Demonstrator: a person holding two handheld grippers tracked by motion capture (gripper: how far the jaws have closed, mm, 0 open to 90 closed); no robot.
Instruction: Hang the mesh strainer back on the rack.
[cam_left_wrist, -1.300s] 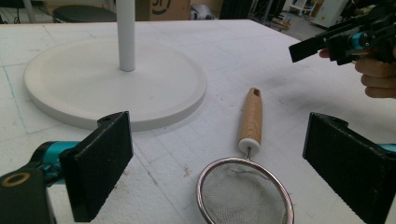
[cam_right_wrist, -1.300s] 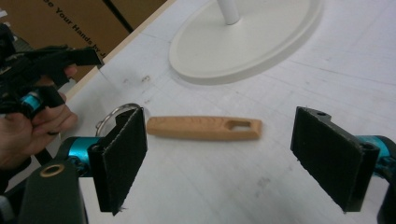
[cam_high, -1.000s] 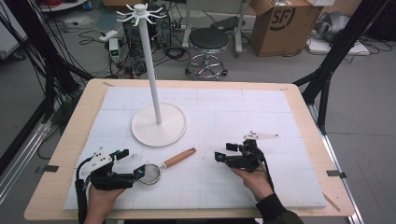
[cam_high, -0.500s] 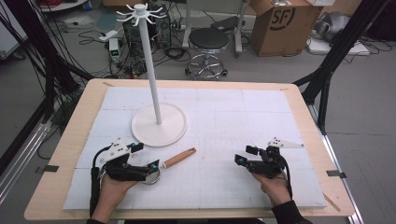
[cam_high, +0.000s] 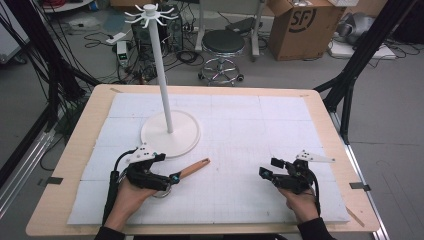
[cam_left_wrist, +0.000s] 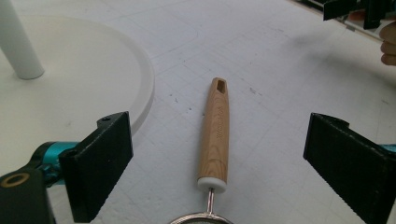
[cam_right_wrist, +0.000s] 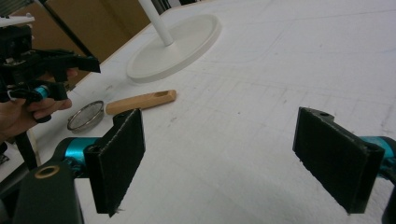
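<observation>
High view: the work has barely begun, for the strainer (cam_high: 172, 176) lies ungrasped on the surface, just ahead of the left gripper (cam_high: 171, 179), beside the hook stand (cam_high: 170, 134). Left gripper jaws stand wide apart astride the wooden handle (cam_left_wrist: 218, 132), touching nothing. Right gripper (cam_high: 265, 173) gapes empty, well apart.

Strainer (cam_left_wrist: 215, 140) bowl runs off the bottom edge in the left gripper view, and from above the left gripper (cam_high: 167, 181) covers it; stand (cam_left_wrist: 70, 74) pole's cropped too.
</observation>
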